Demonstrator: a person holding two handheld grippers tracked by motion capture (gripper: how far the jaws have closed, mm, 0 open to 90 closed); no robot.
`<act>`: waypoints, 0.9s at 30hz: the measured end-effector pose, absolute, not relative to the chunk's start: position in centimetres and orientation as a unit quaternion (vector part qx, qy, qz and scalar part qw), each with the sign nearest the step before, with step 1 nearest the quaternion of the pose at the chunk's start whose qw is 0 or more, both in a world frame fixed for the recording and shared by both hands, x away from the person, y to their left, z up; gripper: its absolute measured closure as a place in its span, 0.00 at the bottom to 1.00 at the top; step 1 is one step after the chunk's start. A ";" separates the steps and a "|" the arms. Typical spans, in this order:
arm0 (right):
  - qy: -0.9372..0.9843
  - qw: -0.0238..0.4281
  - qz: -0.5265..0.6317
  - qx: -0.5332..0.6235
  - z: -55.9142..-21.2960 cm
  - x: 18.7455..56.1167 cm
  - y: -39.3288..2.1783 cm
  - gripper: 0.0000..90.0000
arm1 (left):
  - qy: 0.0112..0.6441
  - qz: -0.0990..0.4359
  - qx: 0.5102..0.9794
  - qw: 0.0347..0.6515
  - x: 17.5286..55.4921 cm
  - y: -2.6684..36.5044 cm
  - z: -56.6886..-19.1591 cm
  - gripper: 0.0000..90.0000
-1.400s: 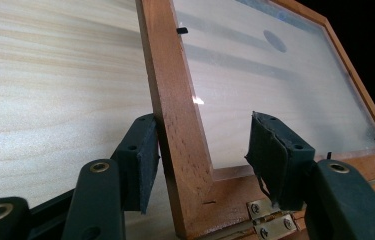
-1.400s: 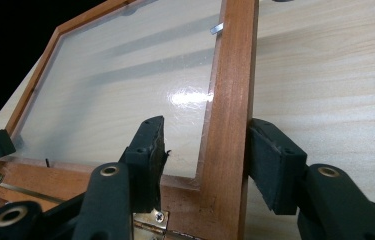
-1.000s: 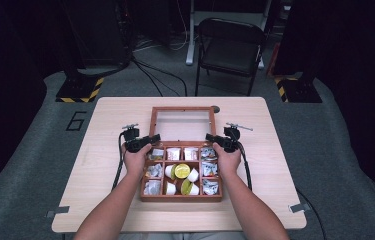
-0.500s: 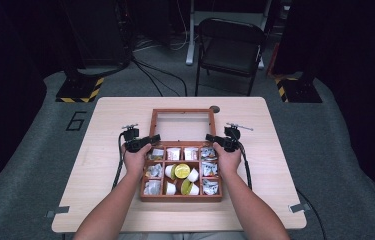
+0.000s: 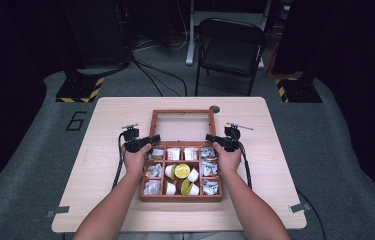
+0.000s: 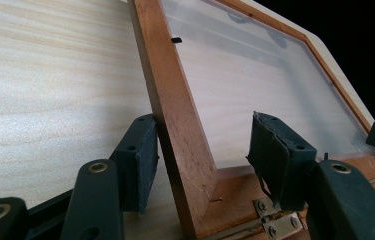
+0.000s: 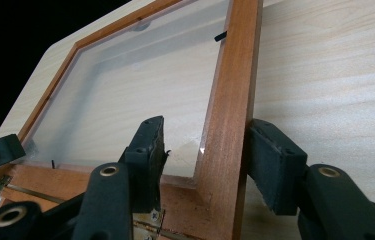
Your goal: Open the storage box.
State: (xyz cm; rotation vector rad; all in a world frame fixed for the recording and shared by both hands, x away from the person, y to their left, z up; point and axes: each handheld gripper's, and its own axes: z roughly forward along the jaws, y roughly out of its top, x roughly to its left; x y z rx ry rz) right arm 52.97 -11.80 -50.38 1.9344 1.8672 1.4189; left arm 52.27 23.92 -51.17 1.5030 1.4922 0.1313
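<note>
A wooden compartment box sits at the table's front middle, holding white sachets and small yellow-lidded cups. Its glass-paned lid is swung open and leans back behind it. My left gripper is open and straddles the lid's left rail near the hinge. One pad rests by the rail's outer face and the other sits over the glass. My right gripper is open too, straddling the right rail the same way.
The light wooden table has bare room to the left and right of the box. A small dark round piece lies by the lid's far right corner. A black chair stands beyond the table's far edge.
</note>
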 end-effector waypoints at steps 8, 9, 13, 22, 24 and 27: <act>0.613 0.047 0.466 0.637 -50.5 53.1 -11.9 0.55 | 0.619 0.046 0.613 0.489 52.3 23.9 -51.2 0.50; 0.613 0.045 0.466 0.637 -50.5 53.1 -11.9 0.55 | 0.619 0.046 0.613 0.489 52.3 24.0 -51.3 0.50; 0.609 0.038 0.466 0.640 -50.6 53.1 -11.9 0.55 | 0.621 0.038 0.613 0.487 52.4 24.1 -51.3 0.50; 0.609 0.033 0.464 0.643 -50.7 53.2 -12.1 0.55 | 0.624 0.031 0.610 0.487 52.4 24.1 -51.5 0.50; 0.606 0.027 0.463 0.646 -50.8 53.2 -12.1 0.55 | 0.626 0.028 0.608 0.488 52.5 24.1 -51.5 0.50; 0.607 0.030 0.462 0.646 -50.8 53.2 -12.1 0.54 | 0.626 0.028 0.609 0.487 52.5 24.1 -51.5 0.50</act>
